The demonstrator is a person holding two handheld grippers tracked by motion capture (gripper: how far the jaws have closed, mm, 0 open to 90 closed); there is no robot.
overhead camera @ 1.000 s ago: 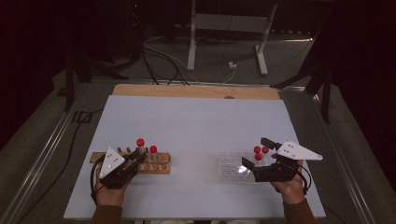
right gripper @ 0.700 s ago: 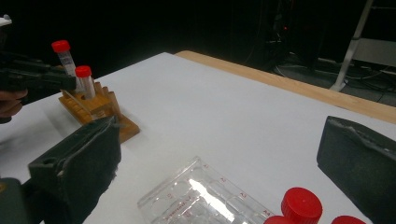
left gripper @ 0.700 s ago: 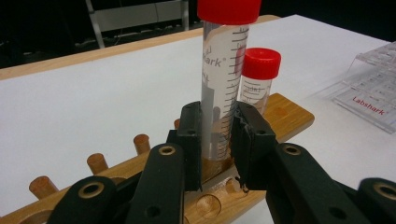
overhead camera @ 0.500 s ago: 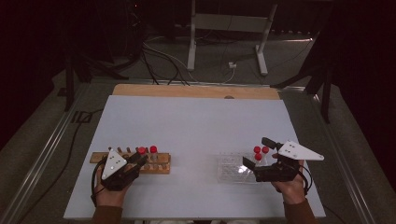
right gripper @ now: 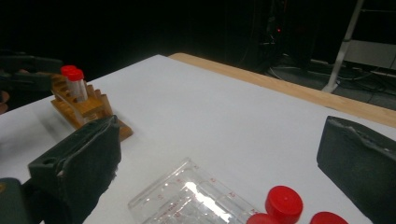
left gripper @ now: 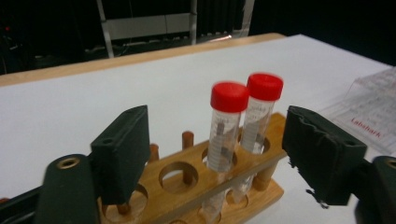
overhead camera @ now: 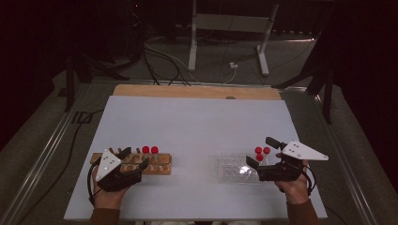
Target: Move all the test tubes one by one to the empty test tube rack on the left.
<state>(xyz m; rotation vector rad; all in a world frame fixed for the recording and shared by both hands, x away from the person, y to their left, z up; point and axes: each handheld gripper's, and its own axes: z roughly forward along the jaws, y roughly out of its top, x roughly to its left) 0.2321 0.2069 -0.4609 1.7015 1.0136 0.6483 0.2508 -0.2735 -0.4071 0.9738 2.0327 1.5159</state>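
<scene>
Both red-capped tubes [left gripper: 229,130] now stand in the wooden rack [left gripper: 219,186]; the left gripper [left gripper: 219,158], jaws just parted, holds nothing. The right gripper [right gripper: 219,163] gapes over the clear tray [right gripper: 187,200]; bare tabletop [overhead camera: 197,122] lies beyond.

Wooden rack [left gripper: 224,184] cut off at the bottom edge of left gripper view, tube [left gripper: 223,135] bottoms hidden inside it. Clear plastic rack [right gripper: 187,198] and three red caps [right gripper: 283,204] cropped in right gripper view; its embossed markings unreadable.
</scene>
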